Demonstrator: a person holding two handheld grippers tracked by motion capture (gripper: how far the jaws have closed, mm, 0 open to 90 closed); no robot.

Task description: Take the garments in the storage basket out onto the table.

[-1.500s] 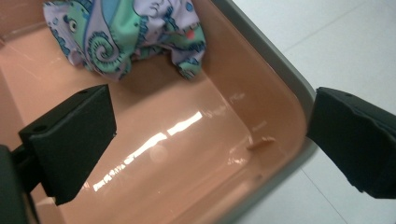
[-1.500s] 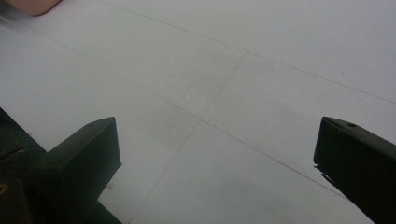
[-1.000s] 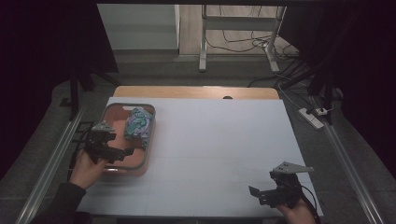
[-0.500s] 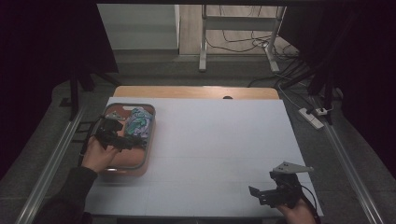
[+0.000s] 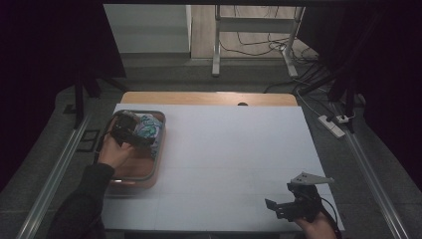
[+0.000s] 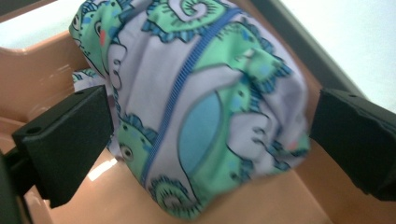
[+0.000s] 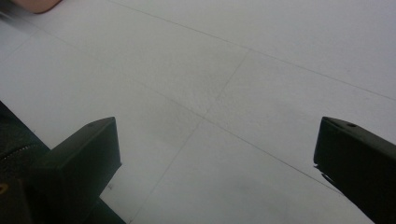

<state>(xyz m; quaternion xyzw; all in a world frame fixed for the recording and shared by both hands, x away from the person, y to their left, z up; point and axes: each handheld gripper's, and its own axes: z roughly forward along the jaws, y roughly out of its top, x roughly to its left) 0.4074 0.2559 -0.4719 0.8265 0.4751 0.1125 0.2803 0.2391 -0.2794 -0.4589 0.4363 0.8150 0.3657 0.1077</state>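
The left tongs (image 6: 210, 140) stand spread, one jaw on each side of the pouch (image 6: 201, 102), a soft cloth bundle printed with green and blue swirls and crossed by a blue zip line. Neither jaw clearly presses the cloth; the left jaw sits just beside it, the right jaw a little apart. In the high view the left tongs (image 5: 130, 133) hang over the pouch (image 5: 149, 130), which lies in the far half of the tub (image 5: 144, 172), a pinkish-brown tray at about 9 o'clock on the table (image 5: 229, 149). The left hand (image 5: 113, 153) comes in from 7 o'clock.

The right tongs (image 5: 278, 208) are spread too, holding nothing, low over the bare white table at about 5 o'clock, well apart from the tub.
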